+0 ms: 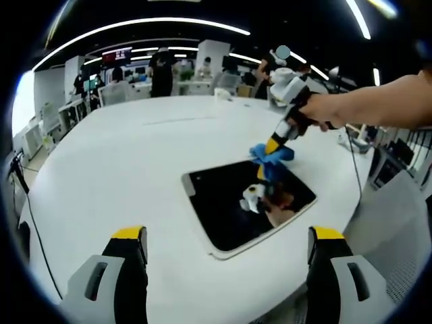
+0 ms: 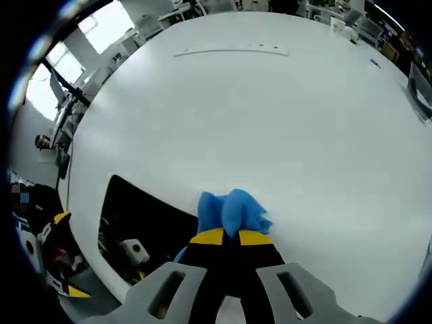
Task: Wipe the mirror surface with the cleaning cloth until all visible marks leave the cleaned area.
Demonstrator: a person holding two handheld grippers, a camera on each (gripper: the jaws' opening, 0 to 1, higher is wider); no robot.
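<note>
Mirror (image 1: 246, 206) lies flat on the white desk (image 1: 135, 162), toward its right edge in my left gripper view; its glass reads almost black, with a reflection of my right gripper and hand in it. I cannot make out any marks on the surface at this size. In my right gripper view the mirror (image 2: 145, 219) is cut off by the lower left of the picture and partly hidden behind my own jaws.

My right gripper (image 2: 225, 237) is clenched on the blue cleaning cloth (image 2: 231, 210), which bunches out past the yellow tips and touches the desk at the mirror's far edge. From the left gripper view, the cloth (image 1: 273, 154) sits at that same far corner, under my hand (image 1: 327, 111).

My left gripper (image 1: 228, 236) hangs over the near desk edge with jaws spread wide, holding nothing.

Screens glow in the room behind the desk, but their writing is too small to read.
</note>
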